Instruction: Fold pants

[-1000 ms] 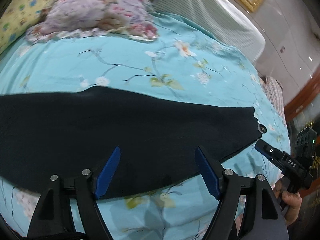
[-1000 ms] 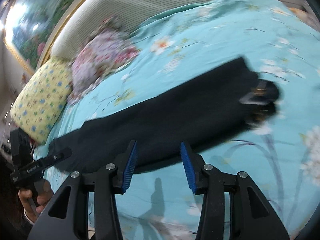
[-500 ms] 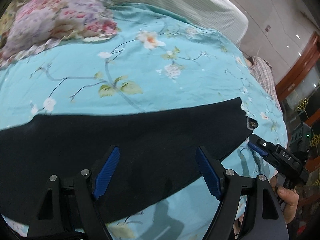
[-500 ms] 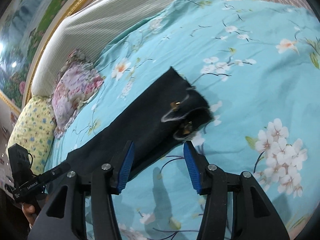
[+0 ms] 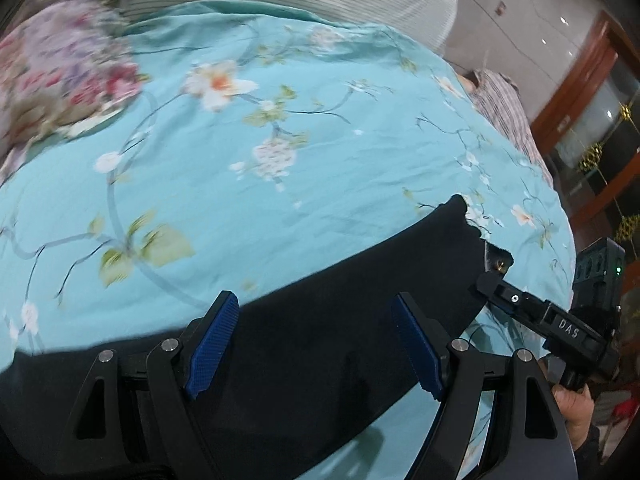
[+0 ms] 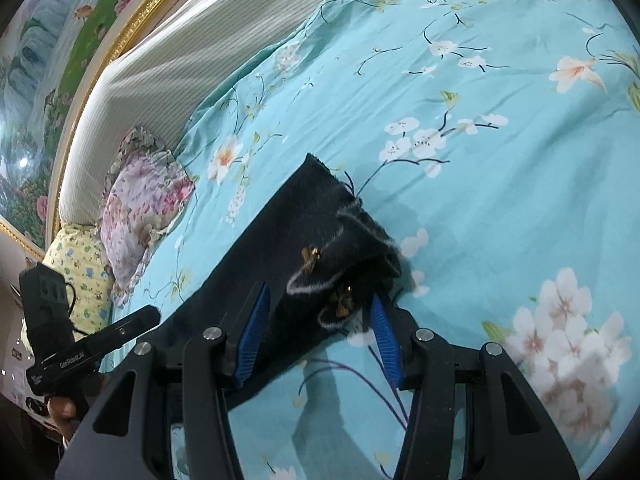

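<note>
One pair of dark navy soft-fabric pants (image 6: 320, 240) lies flat as a long strip across the turquoise floral bedsheet (image 6: 500, 200), its frayed hem with two small gold bee ornaments (image 6: 310, 258) at lower centre of the right wrist view. Judged light, limp and non-slippery; best pinched through both layers at that hem edge. Both grippers gape with nothing held: right gripper (image 6: 318, 340) straddling the hem, left gripper (image 5: 316, 344) over mid-leg; two pillows (image 6: 140, 208) at left.
</note>
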### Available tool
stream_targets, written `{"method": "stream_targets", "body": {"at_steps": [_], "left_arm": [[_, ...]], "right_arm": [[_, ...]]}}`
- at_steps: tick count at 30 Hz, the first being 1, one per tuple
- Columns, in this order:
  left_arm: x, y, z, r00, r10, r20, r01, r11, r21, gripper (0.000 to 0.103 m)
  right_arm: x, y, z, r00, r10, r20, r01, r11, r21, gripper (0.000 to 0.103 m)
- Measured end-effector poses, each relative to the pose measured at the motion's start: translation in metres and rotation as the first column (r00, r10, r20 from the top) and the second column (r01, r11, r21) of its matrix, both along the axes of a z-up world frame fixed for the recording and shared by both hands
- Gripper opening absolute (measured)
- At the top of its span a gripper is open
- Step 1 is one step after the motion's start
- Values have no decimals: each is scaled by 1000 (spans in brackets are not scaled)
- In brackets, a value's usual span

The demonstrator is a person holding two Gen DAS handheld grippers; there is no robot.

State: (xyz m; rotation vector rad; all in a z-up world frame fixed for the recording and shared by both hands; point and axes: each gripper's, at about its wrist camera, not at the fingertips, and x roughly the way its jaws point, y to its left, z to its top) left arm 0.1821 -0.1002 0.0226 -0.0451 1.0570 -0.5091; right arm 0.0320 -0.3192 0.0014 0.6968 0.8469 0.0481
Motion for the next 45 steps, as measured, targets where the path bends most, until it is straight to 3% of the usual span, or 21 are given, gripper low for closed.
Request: {"method": "stream_targets", "body": {"at_steps": [1,3,10,13,15,17,19,21,23,26,35,45], "left_arm": [[4,-8,0,1000,-20,-2,20,1000,-1,80],[12,-23,-2,998,-59,-13,59,998,6,80],[33,-85,-7,976,-218,5,218,975,42,80],[45,-114,-21,952,-302,-41,304,951,54,79],[50,-126,-28,942,-329,-66,333,941,56,71],[55,-136,-33,926,-365,-94,369,929,32,52],[58,-144,-39,905,-409,-120,411,912,-4,41],[60,-151,-41,890,-439,-123,441,897,-6,38],[60,-156,-41,875,-467,-131,468,883,-21,24],[55,-156,-35,865,-489,-111,489,872,-27,12],[32,-118,10,886,-463,21,463,880,-106,10],[6,-27,45,933,-345,102,359,907,-221,10]], "right_arm": [[1,-1,0,1000,-4,4,4,1000,1,34],[2,-2,0,1000,-12,13,13,1000,-24,15],[-15,-29,-12,997,-64,49,60,995,76,12],[-18,-30,-13,997,-53,63,48,995,82,12],[-19,-30,-12,997,-46,69,41,996,75,12],[-19,-31,-13,997,-43,70,38,996,84,12],[-19,-31,-15,997,-39,69,33,996,82,12],[-19,-30,-16,997,-38,68,32,996,80,12],[-17,-28,-16,997,-37,65,32,997,75,12],[-16,-26,-15,997,-34,64,29,998,64,12],[-20,-8,14,987,27,161,-38,997,68,12],[-17,44,55,930,223,294,-246,968,45,12]]}}
